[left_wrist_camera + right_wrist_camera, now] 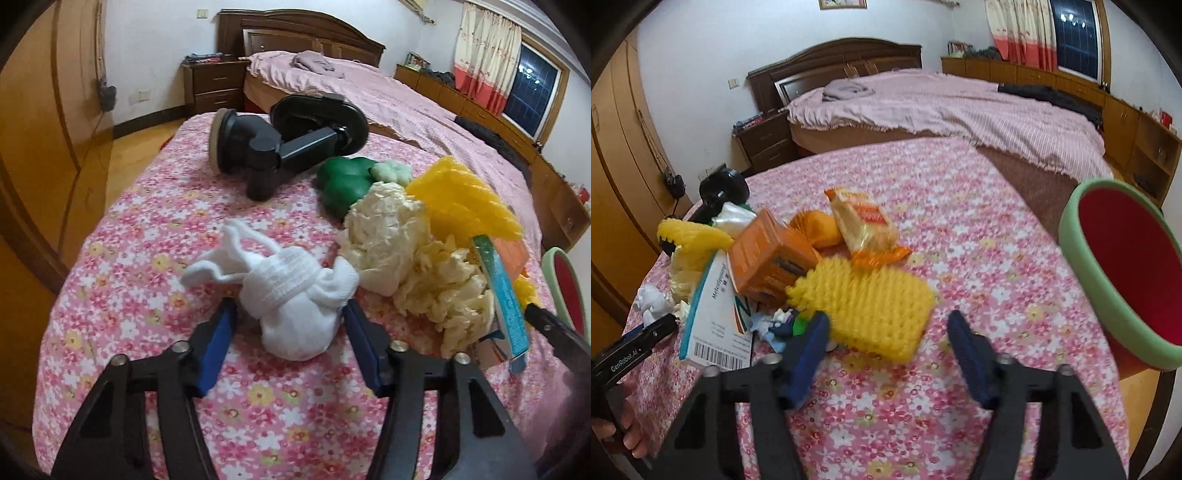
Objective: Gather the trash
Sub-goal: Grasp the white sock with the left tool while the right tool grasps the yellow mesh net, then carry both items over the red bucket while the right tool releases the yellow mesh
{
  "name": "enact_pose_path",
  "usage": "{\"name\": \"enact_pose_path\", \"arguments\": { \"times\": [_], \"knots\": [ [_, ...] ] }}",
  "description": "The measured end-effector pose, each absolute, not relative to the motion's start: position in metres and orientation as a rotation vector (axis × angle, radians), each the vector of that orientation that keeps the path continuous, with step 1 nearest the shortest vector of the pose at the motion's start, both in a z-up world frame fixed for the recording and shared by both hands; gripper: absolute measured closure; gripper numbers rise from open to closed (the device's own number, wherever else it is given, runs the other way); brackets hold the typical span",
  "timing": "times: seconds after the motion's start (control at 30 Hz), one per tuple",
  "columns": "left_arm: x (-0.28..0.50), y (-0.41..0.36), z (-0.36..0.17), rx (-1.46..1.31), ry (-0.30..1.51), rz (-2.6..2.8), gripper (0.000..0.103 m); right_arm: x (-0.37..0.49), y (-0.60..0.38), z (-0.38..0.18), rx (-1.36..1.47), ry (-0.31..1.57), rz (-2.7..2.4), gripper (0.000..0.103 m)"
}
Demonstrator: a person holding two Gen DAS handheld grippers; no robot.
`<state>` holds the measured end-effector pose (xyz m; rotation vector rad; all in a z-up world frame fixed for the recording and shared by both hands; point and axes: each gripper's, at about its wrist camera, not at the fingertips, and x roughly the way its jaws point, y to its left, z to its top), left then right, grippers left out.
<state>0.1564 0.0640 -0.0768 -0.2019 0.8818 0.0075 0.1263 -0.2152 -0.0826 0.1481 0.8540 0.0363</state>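
A white foam net (291, 295) lies on the pink flowered table (147, 229). My left gripper (290, 314) is open, its blue pads on either side of the net's near end. Beside it lie crumpled cream paper (391, 236) and a yellow foam net (461, 199). In the right wrist view my right gripper (886, 325) is open, with a second yellow foam net (871, 310) just beyond and between its fingertips. Behind it lie an orange box (768, 254), a white and teal carton (716, 325) and a snack wrapper (864, 221). A red bin with a green rim (1126, 273) stands at the right.
A black suction mount (280, 144) and a green toy (343, 184) lie at the table's far side. The bed (960, 107) is beyond the table, a wooden wardrobe (44, 129) to the left. The left gripper body (631, 358) shows at the right view's left edge.
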Motion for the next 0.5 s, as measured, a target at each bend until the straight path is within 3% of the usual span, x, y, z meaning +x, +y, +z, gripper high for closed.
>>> {"name": "enact_pose_path", "arguments": {
  "times": [0.07,0.17,0.3,0.5],
  "knots": [
    [0.157,0.063,-0.077,-0.204,0.875,-0.013,0.054,0.126,-0.214,-0.083,0.146,0.850,0.041,0.055],
    [0.157,0.061,-0.075,-0.194,0.865,-0.024,0.065,0.127,-0.211,-0.084,0.137,0.861,0.051,0.075],
    [0.152,0.061,-0.070,-0.204,0.851,-0.040,0.074,0.124,-0.210,-0.085,0.141,0.861,0.055,0.088],
    [0.130,0.053,-0.049,-0.187,0.800,-0.062,0.075,0.103,-0.214,-0.069,0.134,0.814,0.062,0.089]
  ]
}}
